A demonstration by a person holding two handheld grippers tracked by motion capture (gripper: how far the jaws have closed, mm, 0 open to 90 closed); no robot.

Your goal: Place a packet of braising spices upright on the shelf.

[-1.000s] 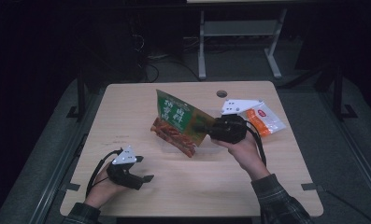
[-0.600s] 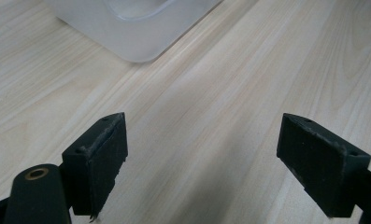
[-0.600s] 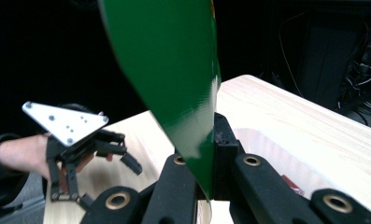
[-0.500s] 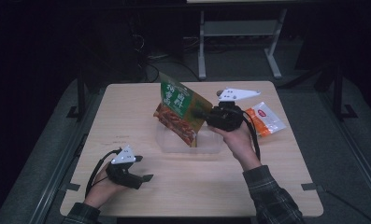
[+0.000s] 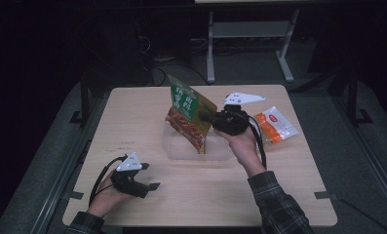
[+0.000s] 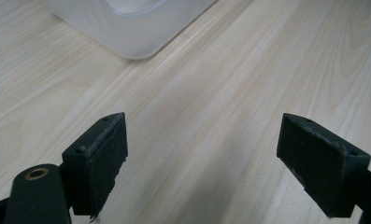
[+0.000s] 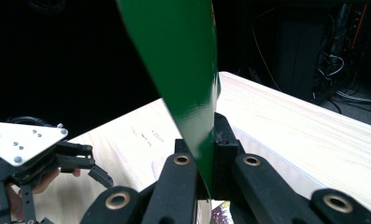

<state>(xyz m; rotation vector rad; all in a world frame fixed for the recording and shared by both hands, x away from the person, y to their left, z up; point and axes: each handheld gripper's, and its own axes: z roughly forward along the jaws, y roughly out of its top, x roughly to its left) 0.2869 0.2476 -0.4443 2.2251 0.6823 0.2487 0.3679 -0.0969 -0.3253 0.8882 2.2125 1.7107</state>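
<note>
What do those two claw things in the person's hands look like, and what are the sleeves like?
Both are black. The left gripper and the right gripper each carry a pale grey three-cornered plate on top and trail a black cable. Up close, the left gripper's pads are blocky and scuffed, and the arms have brass-coloured rivets. The sleeves are dark plaid.

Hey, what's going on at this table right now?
A person works with a pair of tongs in each hand. The right tongs are shut on a green snack bag, holding it upright over a clear plastic bin in the middle of the table. The left tongs rest open near the front edge, holding nothing. An orange-and-white packet lies to the right.
</note>
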